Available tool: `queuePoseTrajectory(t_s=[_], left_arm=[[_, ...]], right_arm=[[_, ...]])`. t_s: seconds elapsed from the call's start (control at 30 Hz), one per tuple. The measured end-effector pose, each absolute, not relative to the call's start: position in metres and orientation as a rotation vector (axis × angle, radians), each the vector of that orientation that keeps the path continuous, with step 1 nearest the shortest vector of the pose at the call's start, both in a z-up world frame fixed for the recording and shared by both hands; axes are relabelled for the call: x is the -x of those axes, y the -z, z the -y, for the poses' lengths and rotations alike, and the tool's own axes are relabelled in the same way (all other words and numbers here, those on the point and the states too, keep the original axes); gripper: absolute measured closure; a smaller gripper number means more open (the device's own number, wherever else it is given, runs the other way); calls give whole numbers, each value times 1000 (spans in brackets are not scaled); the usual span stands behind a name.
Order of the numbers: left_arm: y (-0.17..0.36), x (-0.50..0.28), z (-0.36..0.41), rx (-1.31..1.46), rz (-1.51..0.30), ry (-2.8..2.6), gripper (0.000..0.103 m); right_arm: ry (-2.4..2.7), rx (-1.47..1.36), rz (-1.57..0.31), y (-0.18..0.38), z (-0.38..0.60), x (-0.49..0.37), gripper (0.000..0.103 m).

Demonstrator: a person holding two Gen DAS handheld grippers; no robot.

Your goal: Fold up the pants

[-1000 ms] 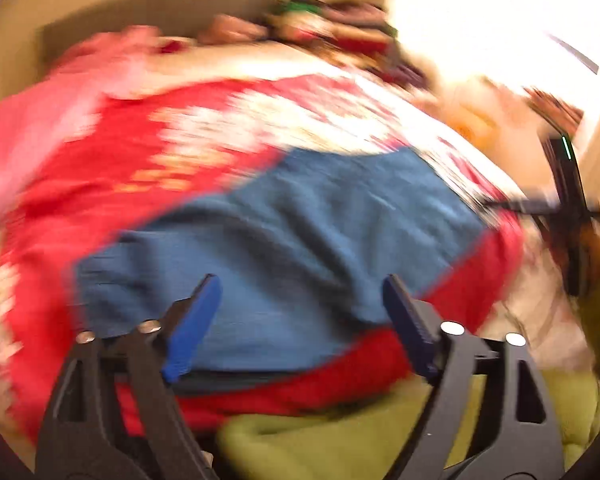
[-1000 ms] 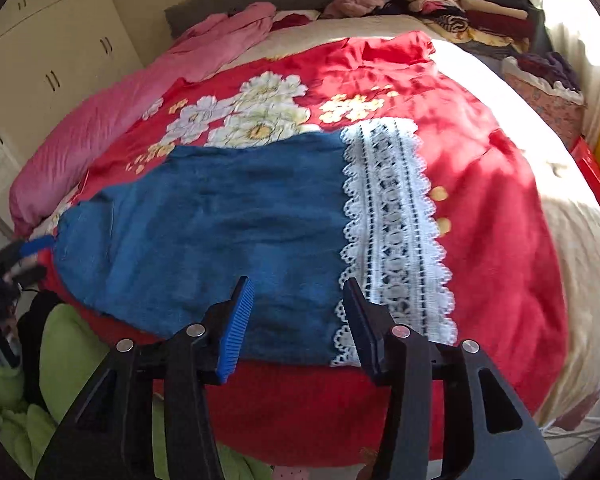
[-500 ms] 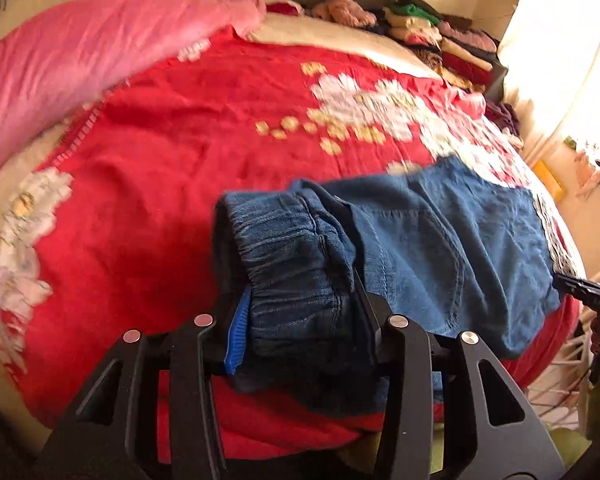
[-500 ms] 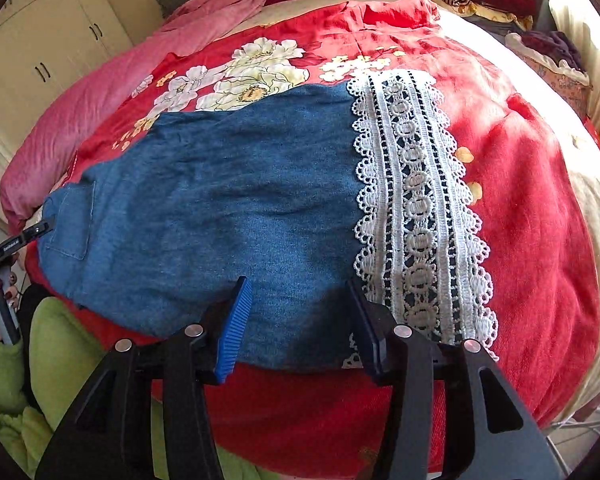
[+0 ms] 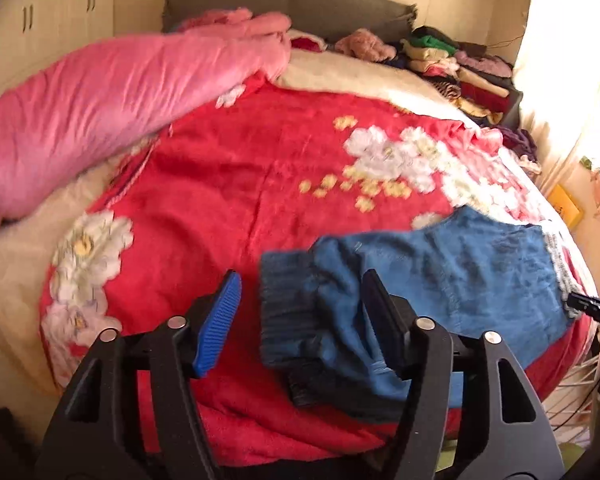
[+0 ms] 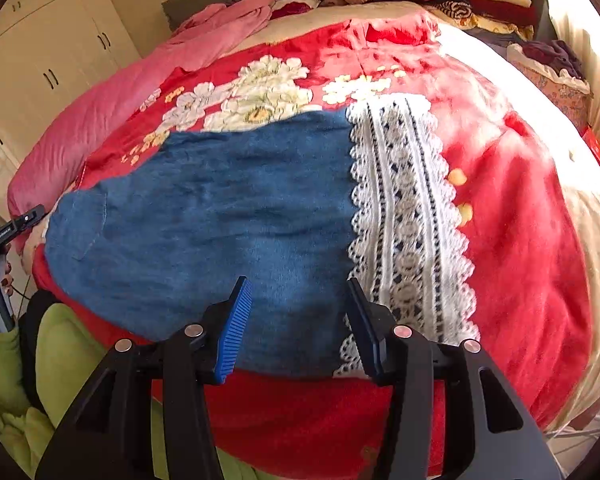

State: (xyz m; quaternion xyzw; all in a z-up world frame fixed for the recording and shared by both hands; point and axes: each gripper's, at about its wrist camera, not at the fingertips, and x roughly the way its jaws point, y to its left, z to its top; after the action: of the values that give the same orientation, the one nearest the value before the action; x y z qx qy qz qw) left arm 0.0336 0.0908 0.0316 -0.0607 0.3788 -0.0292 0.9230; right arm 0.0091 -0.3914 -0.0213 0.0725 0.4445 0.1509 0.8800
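Observation:
Blue denim pants [image 6: 220, 220] with a white lace hem [image 6: 403, 208] lie spread across the red flowered blanket [image 6: 519, 240]. In the left wrist view their ribbed waistband [image 5: 288, 304] is bunched and doubled over near the bed's front edge. My left gripper [image 5: 300, 280] straddles that waistband with its jaws opening. The blue left pad [image 5: 220, 316] stands clear of the cloth, and the fabric brushes the right pad. My right gripper [image 6: 298, 282] hovers open over the pants' near edge, just left of the lace, gripping nothing.
A pink quilt [image 5: 100, 100] lies along the bed's left side. Stacked folded clothes [image 5: 459, 68] sit at the far right by the grey headboard [image 5: 300, 4]. Cream wardrobes [image 6: 40, 60] stand at left. A person's green-clad legs [image 6: 60, 360] are at the near edge.
The left gripper, wide open over the pants, shut on the waistband and has now let go and opened beside it. The right gripper has drawn slightly closer to the pants.

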Motion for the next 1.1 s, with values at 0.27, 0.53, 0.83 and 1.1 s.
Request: queuePoseTrajectory(t_s=[0.27, 0.53, 0.83, 1.1], left_arm=[[-54, -86, -20, 80, -770, 275, 39], [-9, -164, 60, 46, -903, 438, 39], [48, -211, 96, 88, -1016, 551, 52], [35, -209, 92, 102, -966, 562, 99]], right_arm=[[-253, -160, -834, -13, 429, -65, 56], [-267, -244, -912, 4, 457, -140, 56], [-305, -296, -981, 35, 465, -164, 56], [-310, -240, -912, 30, 460, -160, 86]])
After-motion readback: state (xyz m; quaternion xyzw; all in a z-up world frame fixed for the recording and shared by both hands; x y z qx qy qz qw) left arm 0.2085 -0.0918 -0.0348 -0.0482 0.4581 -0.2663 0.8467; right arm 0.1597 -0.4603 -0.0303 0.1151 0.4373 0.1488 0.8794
